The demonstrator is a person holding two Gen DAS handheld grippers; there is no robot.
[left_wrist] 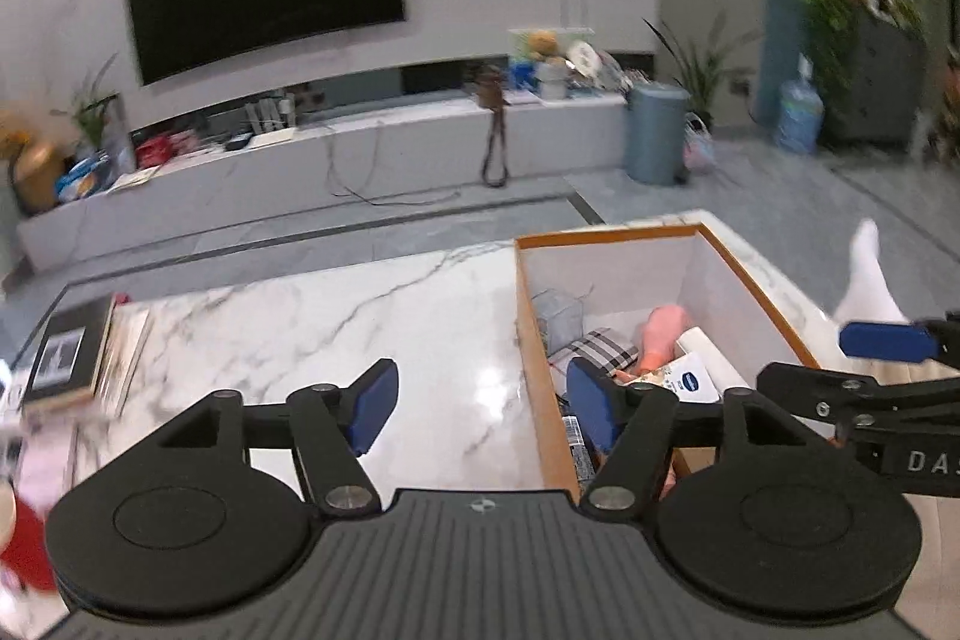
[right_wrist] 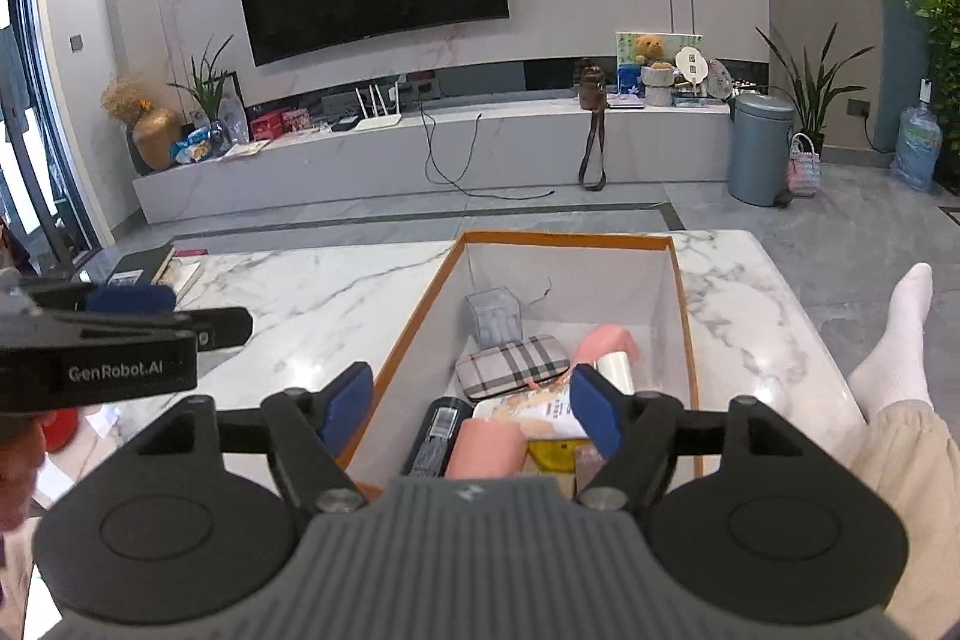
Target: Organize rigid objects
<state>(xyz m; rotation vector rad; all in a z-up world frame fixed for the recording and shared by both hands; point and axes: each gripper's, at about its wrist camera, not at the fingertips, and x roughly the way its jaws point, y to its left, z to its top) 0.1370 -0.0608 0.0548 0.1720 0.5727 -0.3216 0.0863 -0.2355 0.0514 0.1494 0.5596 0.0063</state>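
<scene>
Both grippers spread wide and empty over the near end of the orange-rimmed box.

The left gripper (left_wrist: 483,409) straddles the box's left wall (left_wrist: 534,370), one pad over bare marble table (left_wrist: 372,304), one inside. The right gripper (right_wrist: 471,409) straddles that same wall. In the box (right_wrist: 675,274): one plaid case (right_wrist: 510,367), one clear container (right_wrist: 493,316), two pink pieces, one white tube, one black item; its far end is bare. Two books (right_wrist: 153,268) lie at the table's far left edge.
</scene>
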